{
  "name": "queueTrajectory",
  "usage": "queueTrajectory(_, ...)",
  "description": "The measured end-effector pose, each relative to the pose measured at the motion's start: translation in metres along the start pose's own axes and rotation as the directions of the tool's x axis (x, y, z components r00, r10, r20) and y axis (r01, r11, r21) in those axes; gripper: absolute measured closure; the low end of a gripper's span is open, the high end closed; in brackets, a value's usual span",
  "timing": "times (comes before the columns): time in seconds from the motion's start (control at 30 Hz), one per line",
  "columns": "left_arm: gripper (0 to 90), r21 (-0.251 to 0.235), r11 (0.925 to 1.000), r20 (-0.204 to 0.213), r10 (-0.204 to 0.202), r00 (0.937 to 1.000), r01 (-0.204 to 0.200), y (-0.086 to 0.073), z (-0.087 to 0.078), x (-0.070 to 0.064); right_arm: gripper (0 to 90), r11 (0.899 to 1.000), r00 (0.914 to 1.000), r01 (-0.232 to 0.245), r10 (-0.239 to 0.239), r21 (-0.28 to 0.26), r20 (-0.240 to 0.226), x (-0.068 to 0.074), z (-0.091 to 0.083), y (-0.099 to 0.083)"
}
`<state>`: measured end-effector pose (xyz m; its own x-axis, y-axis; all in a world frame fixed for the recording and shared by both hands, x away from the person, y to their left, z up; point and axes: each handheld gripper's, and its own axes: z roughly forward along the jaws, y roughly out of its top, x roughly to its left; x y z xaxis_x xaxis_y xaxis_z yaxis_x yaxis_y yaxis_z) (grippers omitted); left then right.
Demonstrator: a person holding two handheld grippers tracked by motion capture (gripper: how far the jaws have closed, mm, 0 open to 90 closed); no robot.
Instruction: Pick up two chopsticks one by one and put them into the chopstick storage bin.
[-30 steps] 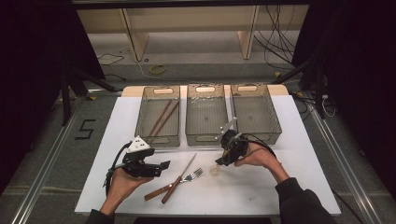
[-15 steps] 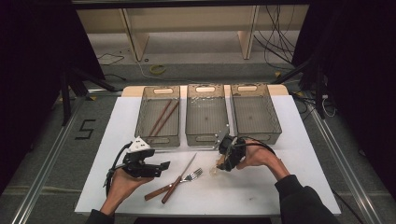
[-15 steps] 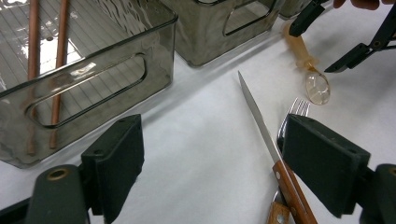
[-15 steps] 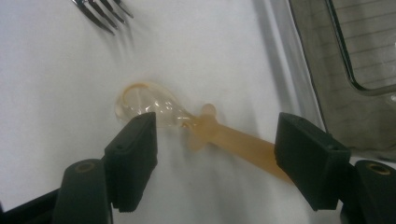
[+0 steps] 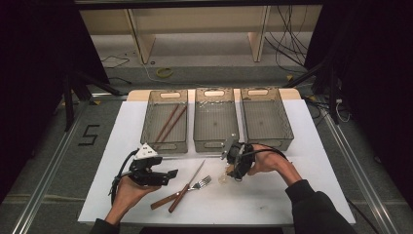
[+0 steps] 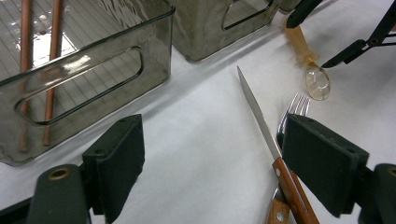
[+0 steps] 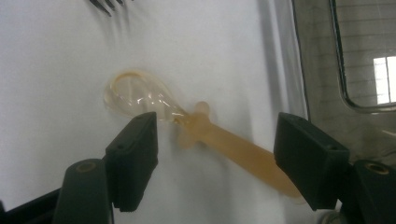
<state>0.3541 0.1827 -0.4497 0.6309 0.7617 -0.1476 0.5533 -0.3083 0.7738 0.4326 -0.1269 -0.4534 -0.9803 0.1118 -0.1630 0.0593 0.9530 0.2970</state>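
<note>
A clear plastic spoon (image 7: 196,128) with an amber handle lies on the white table; in the high view the spoon (image 5: 224,178) is just below my right gripper (image 5: 233,171). That gripper (image 7: 215,154) is open and straddles the spoon's handle without touching it. A wooden-handled knife (image 5: 187,186) and fork (image 5: 194,187) lie crossed at the front centre. My left gripper (image 5: 168,175) is open, its jaws pointing right at the cutlery; its own view has the knife (image 6: 261,123) and fork (image 6: 293,109) near the right jaw. Two chopsticks (image 5: 168,123) lie in the left bin (image 5: 165,142).
Three smoky clear bins stand in a row at the back: left, middle (image 5: 214,141) and right (image 5: 267,140), the latter two empty. The white table sheet (image 5: 272,200) has bare room front right and at the left. Cables trail on the floor beyond.
My right gripper has come down and toward the front, from near the middle bin's front edge to over the spoon. The left gripper has held still.
</note>
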Motion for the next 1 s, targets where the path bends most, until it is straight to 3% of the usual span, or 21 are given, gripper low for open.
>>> queueTrajectory(0.23, 20.5, -0.001, 1.0000, 0.000, -0.003, 1.0000, 0.003, 0.000, -0.001, 0.001, 32.9, 0.999, 0.9989, 0.046, -0.046, 0.029, -0.011, 0.000, 0.000, 0.002)
queueTrajectory(0.4, 20.5, -0.002, 1.0000, 0.000, -0.008, 1.0000, 0.008, 0.000, -0.002, 0.002, 34.9, 0.998, 0.9986, 0.052, -0.051, 0.033, -0.010, -0.001, 0.001, 0.000)
queueTrajectory(0.6, 20.5, 0.002, 0.9999, -0.001, -0.013, 0.9999, 0.013, 0.000, -0.001, 0.003, 35.5, 0.994, 0.9958, 0.090, -0.088, 0.055, -0.025, -0.001, 0.011, 0.005)
queueTrajectory(0.77, 20.5, 0.005, 0.9998, 0.003, -0.017, 0.9999, 0.017, 0.000, 0.001, 0.003, 41.5, 0.995, 0.9958, 0.083, -0.081, 0.048, -0.043, -0.003, 0.010, 0.004)
queueTrajectory(1.0, 20.5, 0.009, 0.9998, 0.006, -0.017, 0.9998, 0.017, -0.001, 0.002, 0.003, 50.1, 0.995, 0.9964, 0.060, -0.055, 0.084, -0.065, -0.002, 0.009, 0.007)
